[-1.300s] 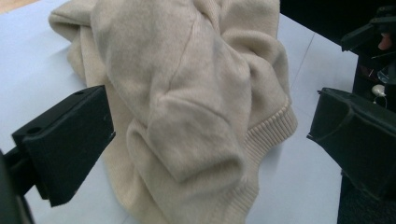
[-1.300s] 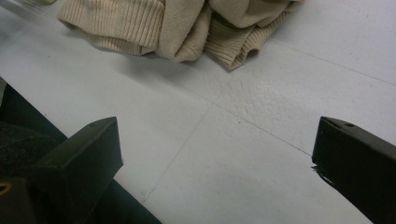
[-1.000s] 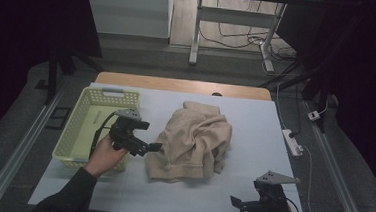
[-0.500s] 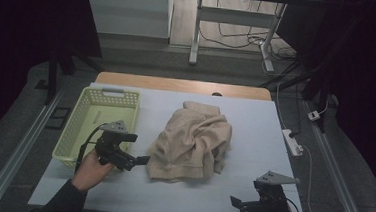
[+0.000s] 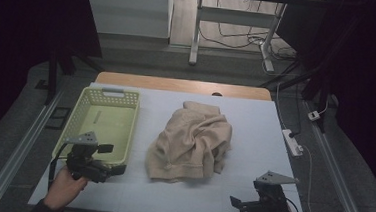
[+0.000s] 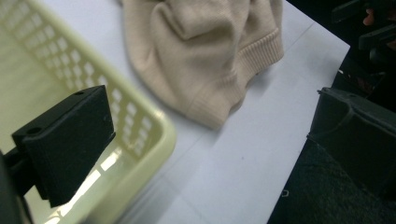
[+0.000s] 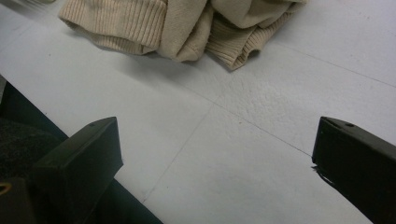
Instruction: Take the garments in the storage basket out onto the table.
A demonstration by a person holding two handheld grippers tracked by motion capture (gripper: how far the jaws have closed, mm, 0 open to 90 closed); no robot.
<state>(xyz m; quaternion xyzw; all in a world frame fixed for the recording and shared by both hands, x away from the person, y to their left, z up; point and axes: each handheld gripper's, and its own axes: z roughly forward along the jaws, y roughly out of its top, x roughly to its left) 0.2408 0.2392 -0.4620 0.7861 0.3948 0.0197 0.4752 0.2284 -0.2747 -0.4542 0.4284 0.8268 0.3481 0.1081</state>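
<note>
Bare table (image 5: 254,135) strip runs along the lower edge of the high view, open between left gripper (image 5: 114,170) and right gripper (image 5: 239,205). Crumpled beige sweater (image 5: 191,141) blocks frame centre. Yellow-green basket (image 5: 105,123) blocks the left side, its near corner just beside the left gripper. Open lane right of the sweater; white power strip (image 5: 292,142) at right edge.

Your surface (image 5: 255,125) is covered in a pale grey-white sheet. On it lie a crumpled beige knitted sweater (image 5: 193,144) near the middle and a pale green plastic basket (image 5: 105,123) at your left, seemingly empty.
</note>
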